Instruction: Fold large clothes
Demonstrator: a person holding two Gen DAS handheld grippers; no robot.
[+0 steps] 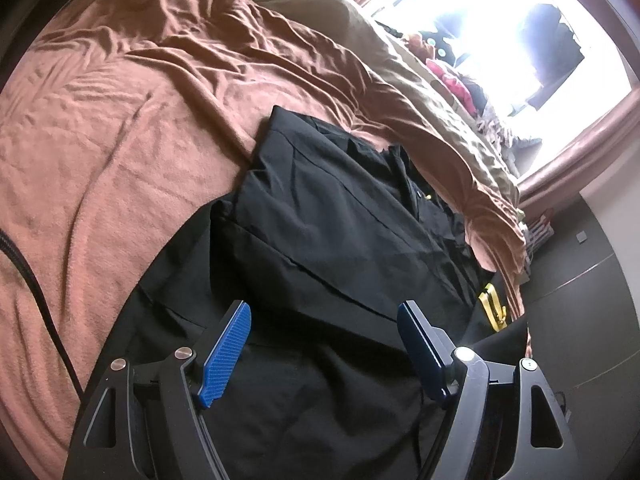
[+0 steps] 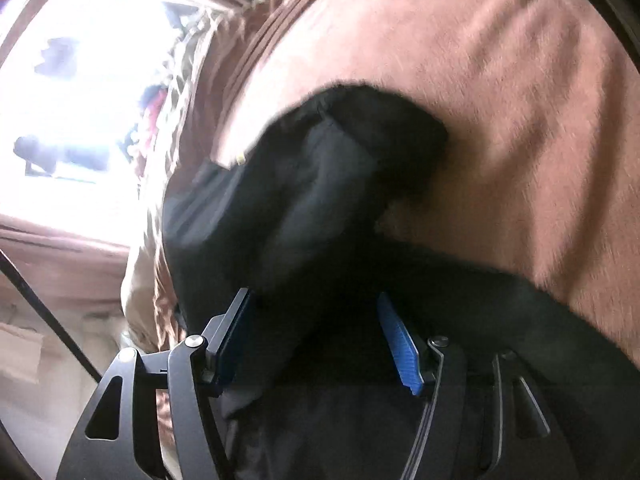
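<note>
Black garment (image 1: 320, 208) lies partly folded on the rust-brown blanket (image 1: 120, 128) in our left wrist view, a bright window (image 1: 500, 40) beyond it. Our left gripper (image 1: 324, 316) hovers over its near part, jaws spread wide, nothing between them.

From the right wrist, blurred, the garment (image 2: 312, 184) again covers the blanket (image 2: 500, 100). Our right gripper (image 2: 314, 308) stands parted over dark cloth, pads not pressing it.

Legible text — none in either view. Black garment (image 1: 320, 216): a small yellow mark (image 1: 428, 196) near its collar and a yellow tag (image 1: 493, 307) at its edge, both too small to read. Right wrist view — blurred; one yellow speck (image 2: 240, 159) on the garment, unreadable.
</note>
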